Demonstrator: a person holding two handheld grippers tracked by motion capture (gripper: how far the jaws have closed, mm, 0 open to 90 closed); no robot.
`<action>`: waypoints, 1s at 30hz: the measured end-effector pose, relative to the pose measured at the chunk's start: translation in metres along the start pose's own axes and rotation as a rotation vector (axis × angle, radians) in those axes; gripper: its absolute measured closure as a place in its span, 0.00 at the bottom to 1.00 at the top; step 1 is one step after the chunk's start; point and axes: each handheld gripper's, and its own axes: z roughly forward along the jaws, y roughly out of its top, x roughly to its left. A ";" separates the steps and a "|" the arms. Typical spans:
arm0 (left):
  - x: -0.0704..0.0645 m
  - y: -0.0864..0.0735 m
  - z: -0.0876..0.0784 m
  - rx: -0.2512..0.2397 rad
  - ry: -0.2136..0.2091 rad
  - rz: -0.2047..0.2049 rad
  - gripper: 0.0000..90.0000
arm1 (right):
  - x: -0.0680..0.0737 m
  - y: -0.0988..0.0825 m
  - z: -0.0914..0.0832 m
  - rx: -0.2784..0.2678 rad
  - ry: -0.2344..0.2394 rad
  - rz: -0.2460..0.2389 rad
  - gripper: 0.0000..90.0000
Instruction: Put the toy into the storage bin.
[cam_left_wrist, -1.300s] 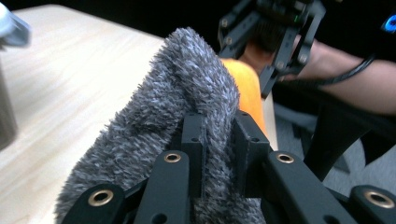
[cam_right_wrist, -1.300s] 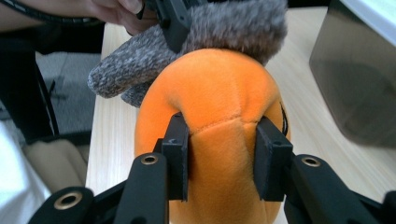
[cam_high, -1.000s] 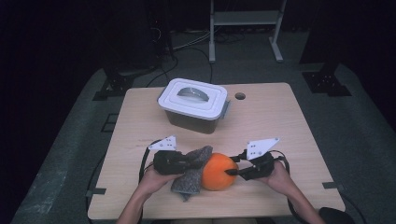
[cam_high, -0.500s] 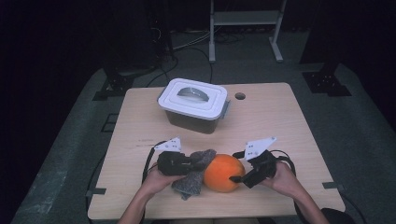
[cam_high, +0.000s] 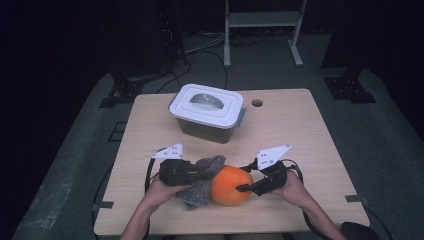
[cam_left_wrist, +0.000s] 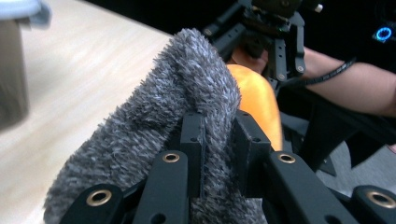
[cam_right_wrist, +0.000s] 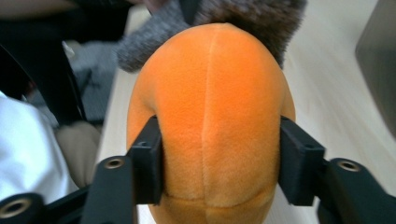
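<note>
An orange plush ball (cam_high: 230, 186) lies on the wooden table (cam_high: 300, 130) near its front edge. My right gripper (cam_high: 244, 187) comes at it from the right. Its jaws have just been closing, and in the right gripper view they press into both sides of the orange ball (cam_right_wrist: 215, 107) around the right gripper (cam_right_wrist: 219, 158). My left gripper (cam_high: 209, 173) is shut on a grey fluffy cloth (cam_high: 202, 187) that rests against the ball's left side. In the left gripper view the cloth (cam_left_wrist: 177, 102) bulges over the left gripper (cam_left_wrist: 219, 126), with the ball (cam_left_wrist: 254, 98) behind.
A lidded plastic container (cam_high: 206, 111) with a white lid stands at the middle back of the table. A small round hole (cam_high: 257, 103) is in the tabletop to its right. Bare wood lies to both sides of the hands.
The right gripper has edged slightly toward the front edge along the ball. The left gripper and cloth stay against the ball's left side.
</note>
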 end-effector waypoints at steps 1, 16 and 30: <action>0.001 -0.002 0.003 0.011 -0.008 -0.001 0.84 | -0.001 -0.002 0.003 0.030 -0.012 -0.005 0.42; -0.009 0.004 0.032 0.020 -0.060 -0.019 0.84 | -0.005 -0.006 -0.031 0.097 -0.158 0.085 0.30; 0.000 -0.003 0.028 0.033 0.007 -0.031 0.84 | -0.008 -0.016 -0.026 0.129 -0.163 0.059 0.52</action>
